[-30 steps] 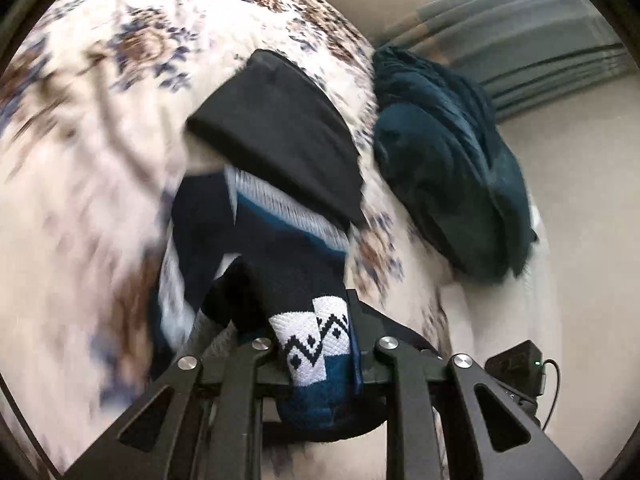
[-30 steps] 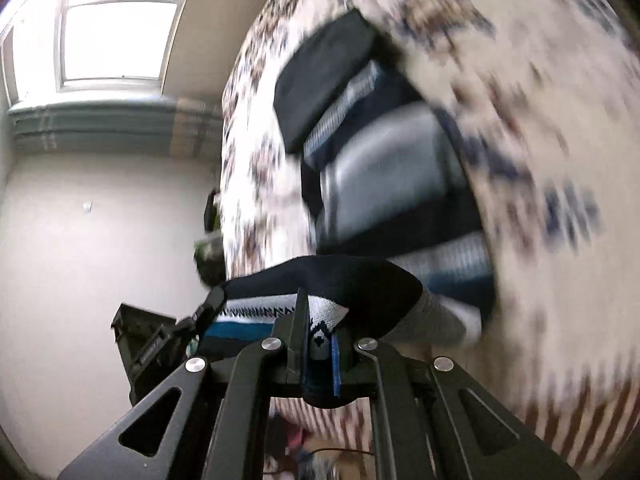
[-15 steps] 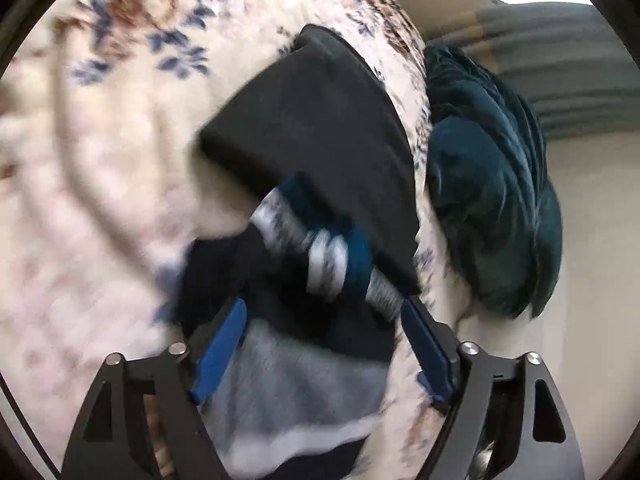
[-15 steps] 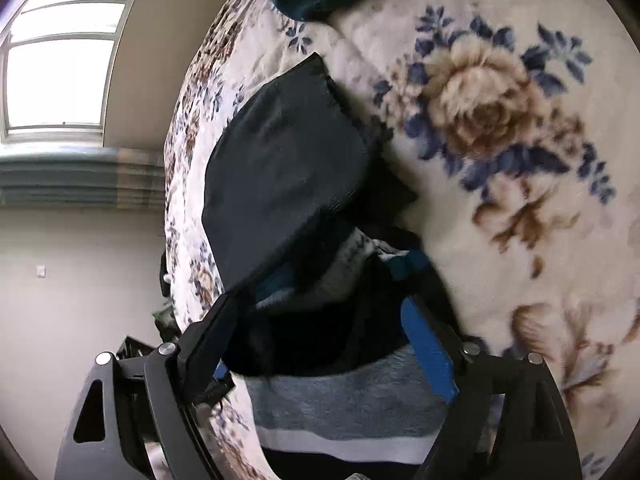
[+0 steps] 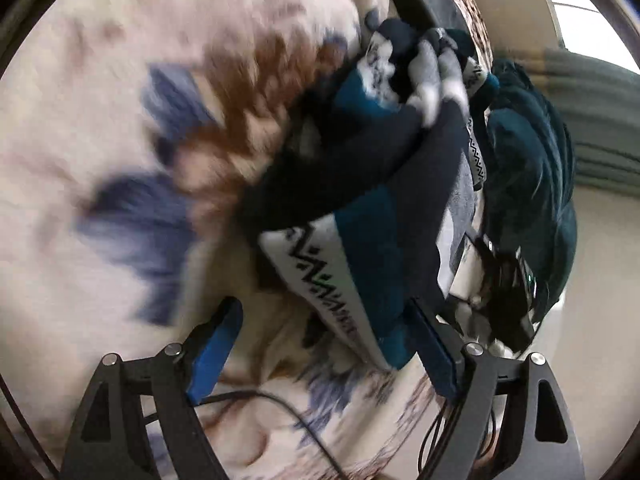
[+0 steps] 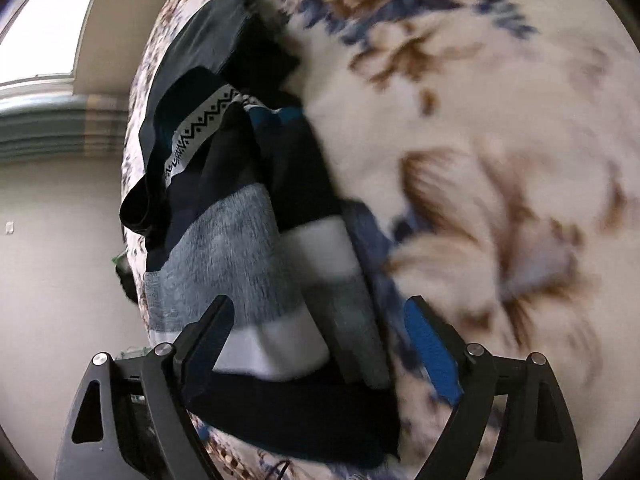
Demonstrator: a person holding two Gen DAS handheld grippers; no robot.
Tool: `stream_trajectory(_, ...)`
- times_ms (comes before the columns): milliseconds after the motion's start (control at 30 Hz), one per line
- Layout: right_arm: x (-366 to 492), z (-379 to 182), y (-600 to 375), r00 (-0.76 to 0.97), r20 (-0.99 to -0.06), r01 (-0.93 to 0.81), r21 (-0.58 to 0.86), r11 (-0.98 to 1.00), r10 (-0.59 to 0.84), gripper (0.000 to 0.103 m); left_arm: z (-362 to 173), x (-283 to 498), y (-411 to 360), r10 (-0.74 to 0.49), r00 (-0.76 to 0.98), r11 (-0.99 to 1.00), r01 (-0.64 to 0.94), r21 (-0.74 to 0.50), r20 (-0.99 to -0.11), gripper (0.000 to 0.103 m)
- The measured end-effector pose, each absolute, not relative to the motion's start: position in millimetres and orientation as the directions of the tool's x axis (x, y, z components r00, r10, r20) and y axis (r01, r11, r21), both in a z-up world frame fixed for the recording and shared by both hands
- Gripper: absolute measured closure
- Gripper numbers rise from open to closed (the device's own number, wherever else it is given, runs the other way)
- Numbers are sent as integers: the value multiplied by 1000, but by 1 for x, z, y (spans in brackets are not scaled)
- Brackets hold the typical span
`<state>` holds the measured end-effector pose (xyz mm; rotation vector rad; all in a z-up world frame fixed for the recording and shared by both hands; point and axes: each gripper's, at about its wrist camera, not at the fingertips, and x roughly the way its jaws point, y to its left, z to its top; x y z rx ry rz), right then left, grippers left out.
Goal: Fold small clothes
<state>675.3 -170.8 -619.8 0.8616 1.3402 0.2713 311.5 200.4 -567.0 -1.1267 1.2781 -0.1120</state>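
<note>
Bed (image 6: pixel 500 128): floral blanket carries everything.
Teal garment (image 5: pixel 532 184): heaped at the bed's far edge.
Patterned sock (image 5: pixel 360 216): doubled over, beside a black folded piece (image 6: pixel 196 48).
Left hand-held gripper (image 5: pixel 324 344): jaws apart, holding nothing.
Right hand-held gripper (image 6: pixel 320 344): jaws apart, straddling the sock.
Risk: a fingertip snagging the knit could flip the fold open.

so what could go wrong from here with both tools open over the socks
1. The folded patterned sock looks loosely bunched on the floral blanket; with the left tool open it may unroll.
2. The right tool straddles the grey-striped end, so pulling back could snag and drag it.
3. A cable lies by the left tool and might catch fabric.
</note>
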Motion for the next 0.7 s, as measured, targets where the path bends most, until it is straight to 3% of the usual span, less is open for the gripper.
stream_trajectory(233,762,-634,-153,168,-703,163,711,684,691,14,-584,328,192,-558,502,388,-546,-742,-661,20)
stream_trajectory(267,771,-637,-150,146,-702,153,712,685,697,14,-581,328,191,-541,515,395,-543,-741,-665,25)
stream_trajectory(300,777,-640,-147,133,-697,148,717,681,705,14,-577,328,192,-528,543,391,-527,-755,-652,37)
stream_trajectory(333,783,-640,-144,126,-685,134,728,672,717,15,-572,328,192,-525,551,401,-512,-760,-648,59)
stream_trajectory(433,785,-636,-128,95,-704,70,710,701,704,75,-555,338,195,-530,538,453,-474,-755,-655,70)
stream_trajectory(533,766,-622,-128,146,-763,53,642,765,630,85,-535,351,207,-556,488,526,-421,-739,-673,70)
stream_trajectory(700,704,-597,-153,238,-741,191,670,717,629,87,-516,375,235,-577,369,650,-331,-684,-728,70)
